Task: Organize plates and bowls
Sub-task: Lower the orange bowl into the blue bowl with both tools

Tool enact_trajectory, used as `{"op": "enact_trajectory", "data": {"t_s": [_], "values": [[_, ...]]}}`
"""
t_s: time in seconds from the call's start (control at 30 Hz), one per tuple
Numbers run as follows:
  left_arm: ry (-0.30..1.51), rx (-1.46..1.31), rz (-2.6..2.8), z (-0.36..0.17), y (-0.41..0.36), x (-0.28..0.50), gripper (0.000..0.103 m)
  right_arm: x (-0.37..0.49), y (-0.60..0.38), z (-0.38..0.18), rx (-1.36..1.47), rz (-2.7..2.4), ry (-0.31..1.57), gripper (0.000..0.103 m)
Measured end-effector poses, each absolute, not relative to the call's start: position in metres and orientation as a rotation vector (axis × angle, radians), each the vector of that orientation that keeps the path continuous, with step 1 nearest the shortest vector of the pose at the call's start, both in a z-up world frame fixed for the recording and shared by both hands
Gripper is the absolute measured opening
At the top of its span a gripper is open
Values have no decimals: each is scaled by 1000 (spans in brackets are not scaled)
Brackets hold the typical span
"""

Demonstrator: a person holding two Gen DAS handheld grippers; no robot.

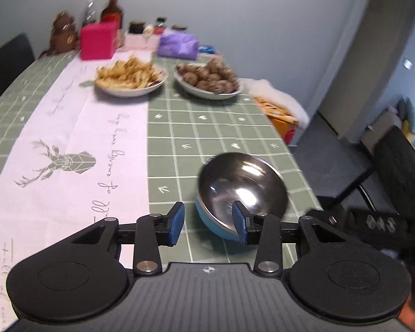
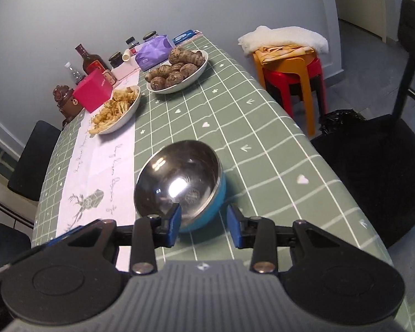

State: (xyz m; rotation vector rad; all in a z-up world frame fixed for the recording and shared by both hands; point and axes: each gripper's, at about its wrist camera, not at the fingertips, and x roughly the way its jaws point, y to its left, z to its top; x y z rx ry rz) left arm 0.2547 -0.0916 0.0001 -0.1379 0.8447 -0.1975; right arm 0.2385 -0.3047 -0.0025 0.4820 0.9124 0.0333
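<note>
A steel bowl with a blue outside point(image 1: 242, 191) point(image 2: 179, 185) sits on the green checked tablecloth near the table's right edge. My left gripper point(image 1: 209, 222) is open just in front of it, its right fingertip over the bowl's near rim. My right gripper point(image 2: 203, 222) is open, its jaws either side of the bowl's near wall, not closed on it. Farther back stand a white plate of fried food point(image 1: 130, 78) point(image 2: 116, 110) and a white plate of brown taro roots point(image 1: 207, 78) point(image 2: 177, 72).
A pink box point(image 1: 98, 40) point(image 2: 92, 91), bottles point(image 1: 112, 8), jars and a purple tissue pack point(image 1: 178, 45) point(image 2: 153, 51) crowd the far end. A white table runner point(image 1: 69, 144) lies left. Stacked orange and red stools point(image 2: 290, 69) and a black chair point(image 2: 379, 149) stand right of the table.
</note>
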Motion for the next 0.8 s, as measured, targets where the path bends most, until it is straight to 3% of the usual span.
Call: {"op": "enact_trajectory", "data": {"t_s": [0.37,0.5,0.67,0.8], "values": [[956,-196,-138,-42,-97,300,46,280,-307,-37,509,28,990,32],[973,-210,-134,-52,-101,306,46,286,-305,-44,514,31,1004,21],[982,-243,-150,-56,-102,310,21,285,-309,-46,530,44,1007,14],[995,-204,-143,-51,-109,308,15,284,-307,-45,520,47,1006,12]]}}
